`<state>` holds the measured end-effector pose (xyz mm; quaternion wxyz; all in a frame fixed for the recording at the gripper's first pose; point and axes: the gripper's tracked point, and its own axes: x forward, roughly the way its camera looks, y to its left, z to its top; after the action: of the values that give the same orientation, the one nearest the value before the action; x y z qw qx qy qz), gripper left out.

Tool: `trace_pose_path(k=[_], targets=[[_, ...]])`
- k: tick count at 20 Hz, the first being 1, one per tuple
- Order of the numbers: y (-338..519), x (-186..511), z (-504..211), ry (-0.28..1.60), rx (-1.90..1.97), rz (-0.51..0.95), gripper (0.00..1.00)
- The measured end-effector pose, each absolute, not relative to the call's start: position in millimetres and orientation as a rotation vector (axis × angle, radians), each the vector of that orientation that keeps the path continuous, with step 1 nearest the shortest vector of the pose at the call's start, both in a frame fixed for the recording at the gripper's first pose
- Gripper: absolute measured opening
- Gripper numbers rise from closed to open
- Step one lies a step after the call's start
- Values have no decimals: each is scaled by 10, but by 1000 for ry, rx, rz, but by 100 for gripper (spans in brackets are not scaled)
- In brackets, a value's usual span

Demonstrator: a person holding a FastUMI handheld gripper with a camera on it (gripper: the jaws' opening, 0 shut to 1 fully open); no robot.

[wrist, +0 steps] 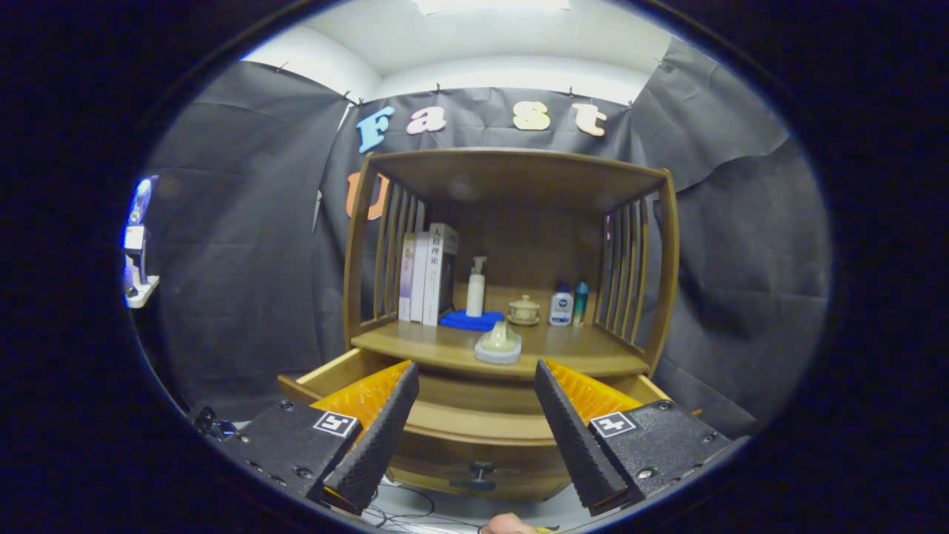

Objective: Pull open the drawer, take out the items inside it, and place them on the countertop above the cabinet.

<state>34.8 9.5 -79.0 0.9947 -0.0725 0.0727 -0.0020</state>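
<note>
The wooden cabinet's drawer stands pulled open below the countertop, its dark knob on the front panel between my fingers. My gripper is open, held back from the cabinet with nothing between its fingers. A pale green lidded dish rests on the countertop's front edge, just beyond the fingers. What lies inside the drawer is hidden by its front panel and my fingers.
On the countertop stand three books, a white pump bottle, a blue cloth, a small lidded cup and two small bottles. Slatted wooden sides and a top shelf enclose it. Cables lie on the floor.
</note>
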Motion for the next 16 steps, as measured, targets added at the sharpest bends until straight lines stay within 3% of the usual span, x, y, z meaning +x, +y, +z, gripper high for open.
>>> trace_pose_path(k=[9, 16], targets=[[-108, 288, -1883, 289, -90, -83, 99], [-327, 439, -2349, 400, -27, -154, 99]])
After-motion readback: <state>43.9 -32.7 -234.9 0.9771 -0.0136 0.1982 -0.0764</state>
